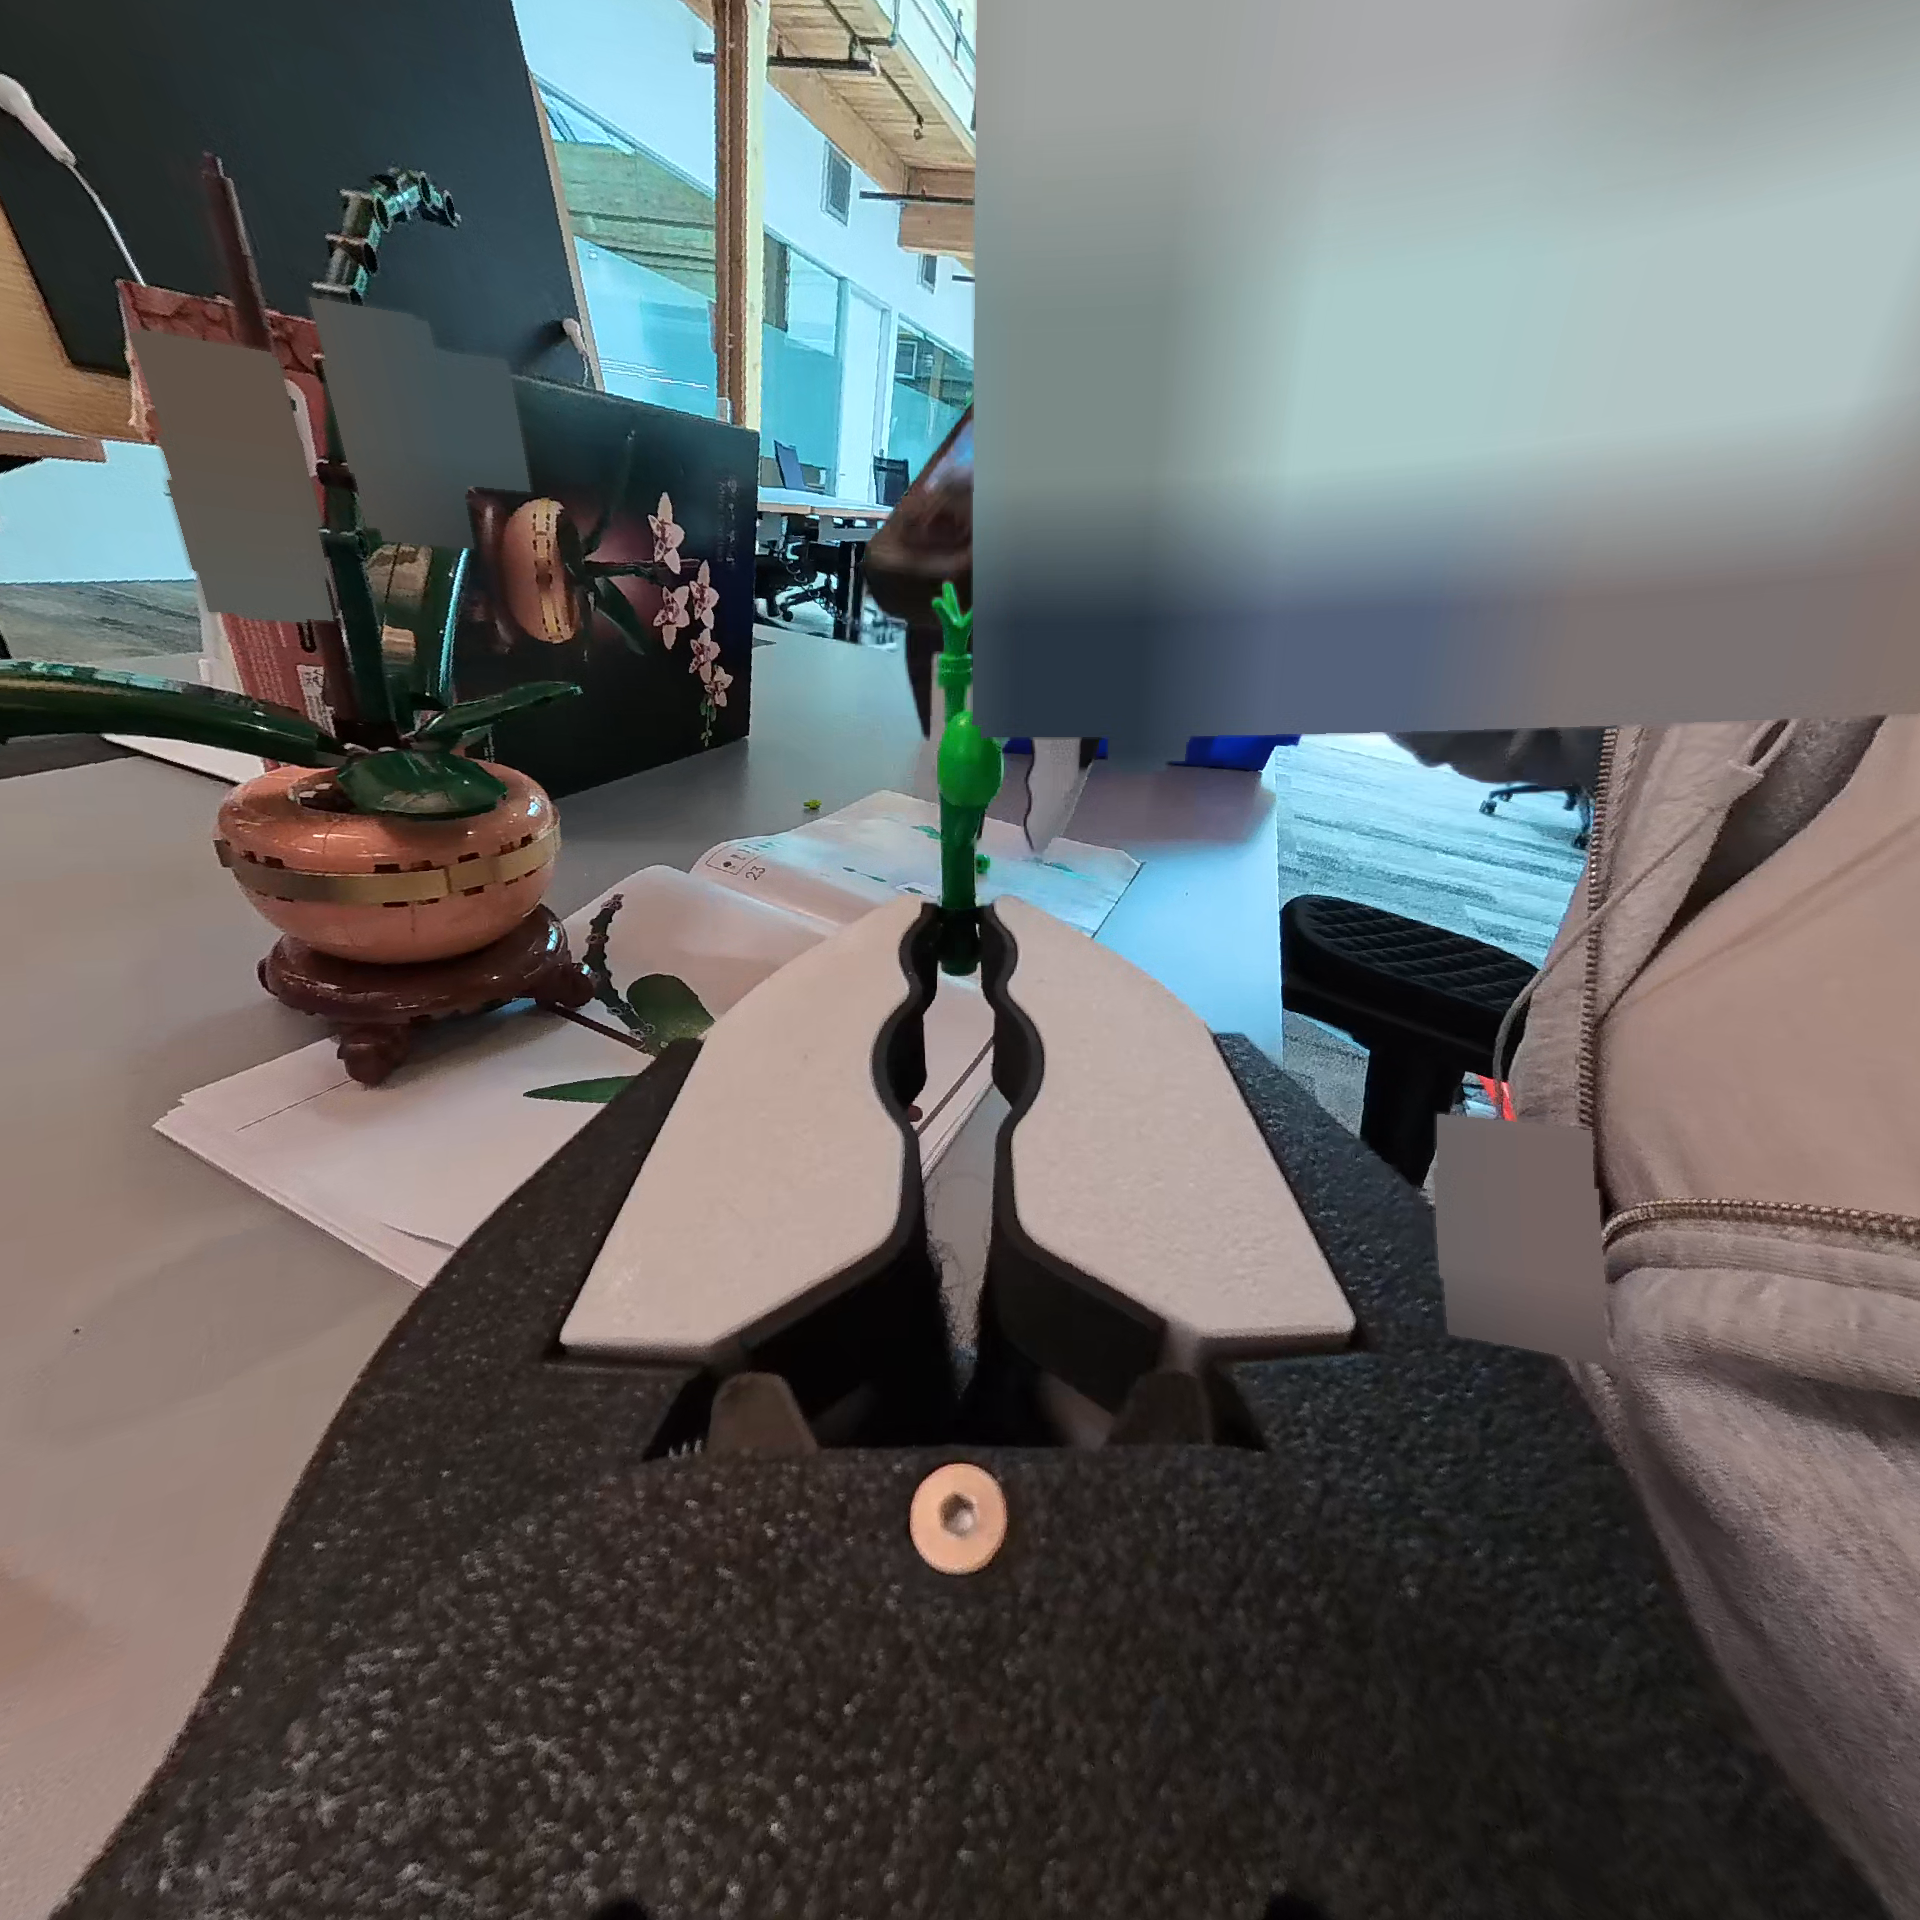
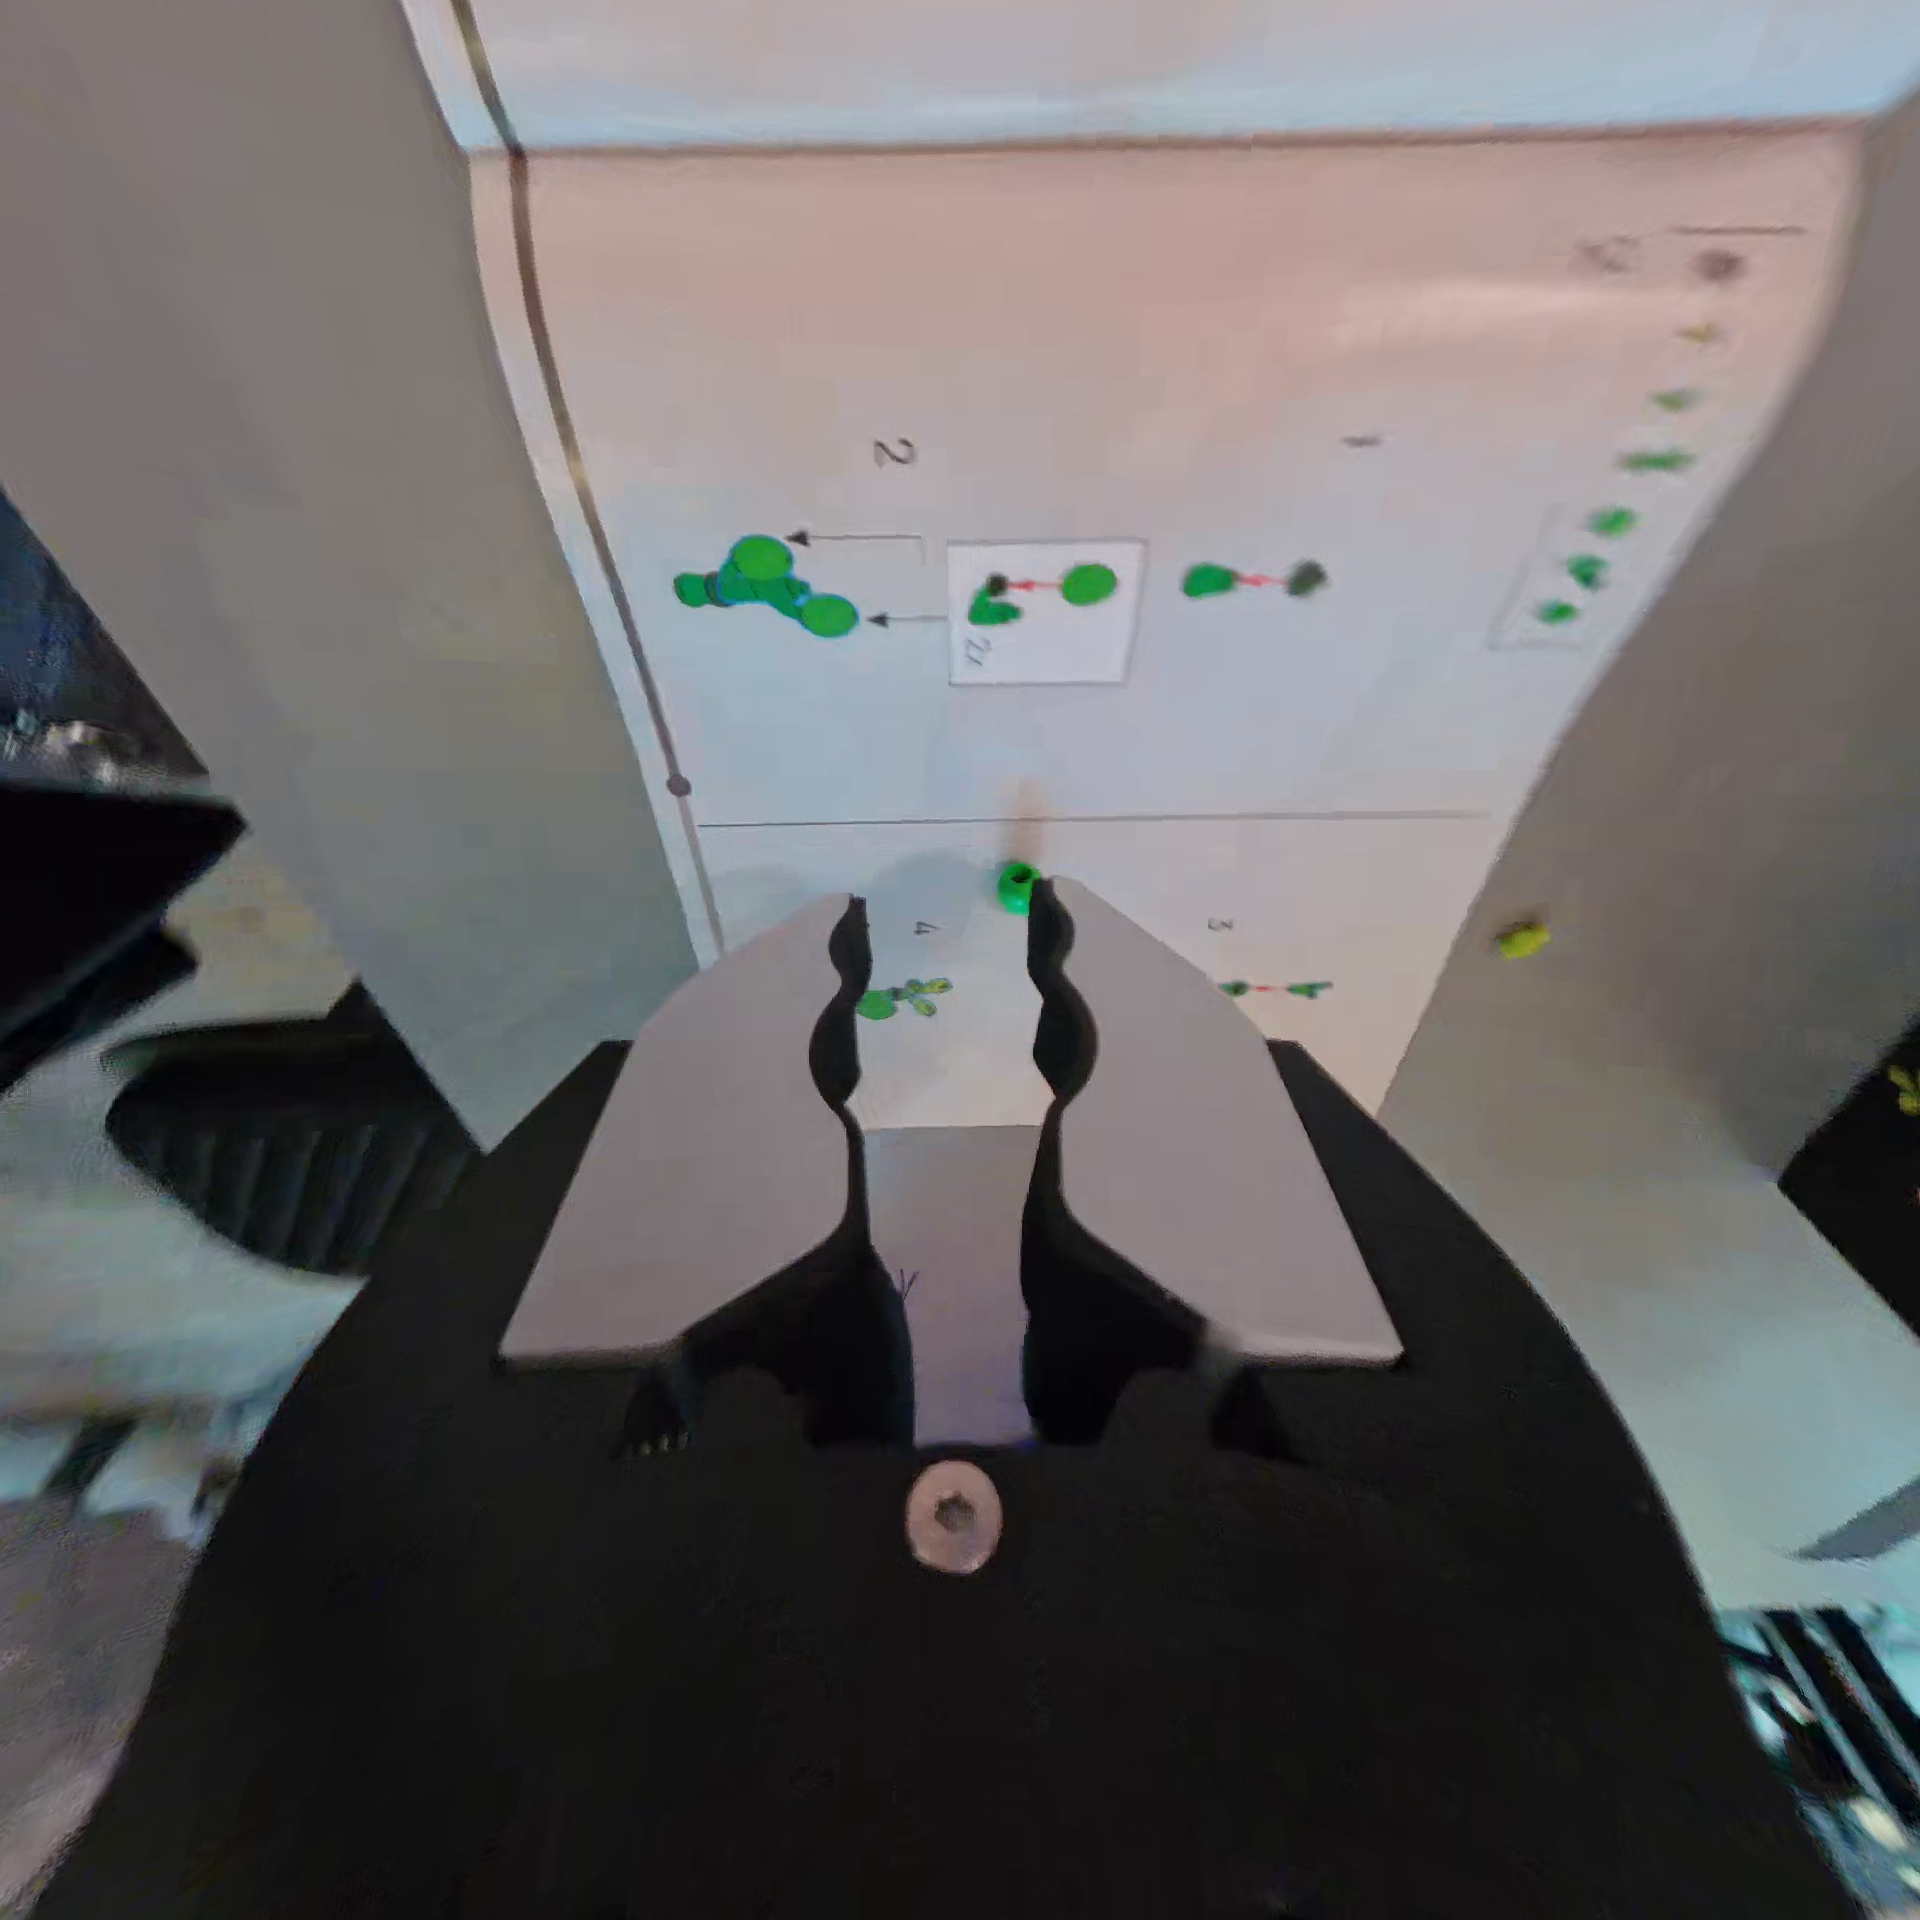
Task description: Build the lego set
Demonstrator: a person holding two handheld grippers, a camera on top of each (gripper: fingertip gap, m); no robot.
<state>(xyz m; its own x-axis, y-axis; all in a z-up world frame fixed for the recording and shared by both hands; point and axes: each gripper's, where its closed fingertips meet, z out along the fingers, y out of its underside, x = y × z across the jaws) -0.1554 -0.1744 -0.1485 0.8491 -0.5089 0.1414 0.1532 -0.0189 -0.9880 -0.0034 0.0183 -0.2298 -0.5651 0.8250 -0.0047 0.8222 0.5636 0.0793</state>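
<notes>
My left gripper (image 1: 958,925) is shut on a bright green stem piece (image 1: 961,774) with a bud and a forked tip, held upright above the open instruction booklet (image 1: 831,883). To its left stands the built orchid model (image 1: 384,831) in a pink pot on a brown stand. My right gripper (image 2: 948,914) is open and hovers over the instruction booklet page (image 2: 1039,416). A small round bright green piece (image 2: 1016,886) lies on the page, right at the tip of the right finger. A yellow-green piece (image 2: 1522,938) lies on the grey table to the right.
The dark set box (image 1: 623,582) stands behind the model. A stack of white paper (image 1: 416,1143) lies under the model's stand. A person in a grey zipped jacket (image 1: 1766,1143) sits at the right, by a black chair (image 1: 1403,966). The table edge (image 1: 1278,935) runs past the booklet. Some 25 cm of space lies between my two pairs of fingers.
</notes>
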